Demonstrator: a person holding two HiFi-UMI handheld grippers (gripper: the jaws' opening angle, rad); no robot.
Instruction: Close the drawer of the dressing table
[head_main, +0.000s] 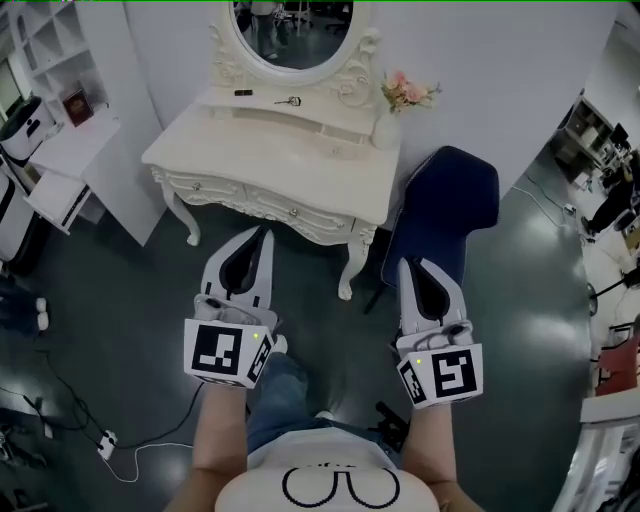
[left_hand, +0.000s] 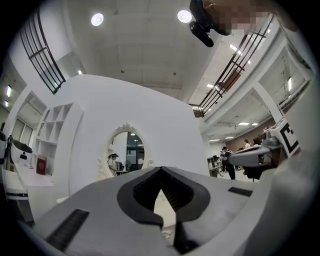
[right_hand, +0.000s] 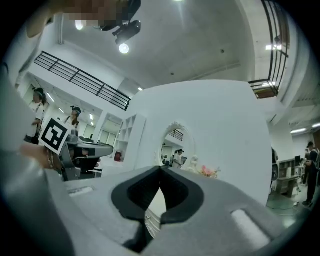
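Tongs first: the left gripper (head_main: 264, 233) and the right gripper (head_main: 409, 264) are both pressed together at the tips and pinch nothing. Each gripper view shows only the hollow behind the meeting point, with the room visible through it. The person holds them side by side, well apart from each other, both aimed at twelve o'clock.

At twelve o'clock from the left gripper stands the dressing table (head_main: 230, 150), cream and carved, and neither gripper touches it. The drawer fronts (head_main: 262, 203) run along its near edge, each with a small knob. From this steep angle none clearly juts out, so I cannot tell which one is open.

An oval mirror (head_main: 292, 35) rises at the back of the table. Pink flowers (head_main: 407, 92) sit at its two o'clock corner. A dark blue chair (head_main: 447, 205) stands just beside the table, at twelve o'clock from the right gripper.

The step in hand looks like the approach. To do it well, the closed tips should probably serve as a blunt pusher. They should meet the drawer front squarely near its knob and press straight toward twelve o'clock, slowly, until the front sits flush. An off-centre push could skew the drawer. The right gripper should stay clear of the chair.
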